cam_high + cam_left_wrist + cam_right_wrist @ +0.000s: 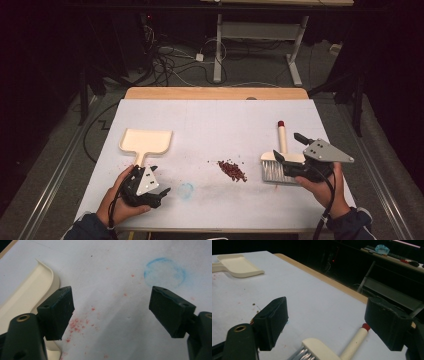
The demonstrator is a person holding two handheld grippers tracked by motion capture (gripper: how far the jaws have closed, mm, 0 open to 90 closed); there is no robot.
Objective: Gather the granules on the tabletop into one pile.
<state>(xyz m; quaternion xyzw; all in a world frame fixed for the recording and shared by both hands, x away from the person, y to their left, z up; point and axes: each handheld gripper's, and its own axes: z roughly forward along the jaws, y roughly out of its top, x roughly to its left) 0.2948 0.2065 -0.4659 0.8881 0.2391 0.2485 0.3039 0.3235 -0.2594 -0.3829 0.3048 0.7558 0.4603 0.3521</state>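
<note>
A cream dustpan (146, 141) lies at the table's left, handle toward the person. My left gripper (160, 181) stands open just right of that handle, empty; in its own view the left gripper (112, 312) spans bare table with the dustpan (27, 292) beside its left jaw. A small pile of red bits (232, 170) sits mid-table. A cream brush (283, 150) with a red-tipped handle and grey bristles lies at the right. My right gripper (290, 148) hangs open over it; in the right gripper view (329, 320) the brush (355, 342) lies below between the jaws, untouched.
A blue ring mark (165, 272) and scattered red specks (77, 323) stain the white table top (220, 125). A wooden edge (215, 93) runs along the far side. Beyond it stand a desk frame (260, 35) and floor cables (170, 60).
</note>
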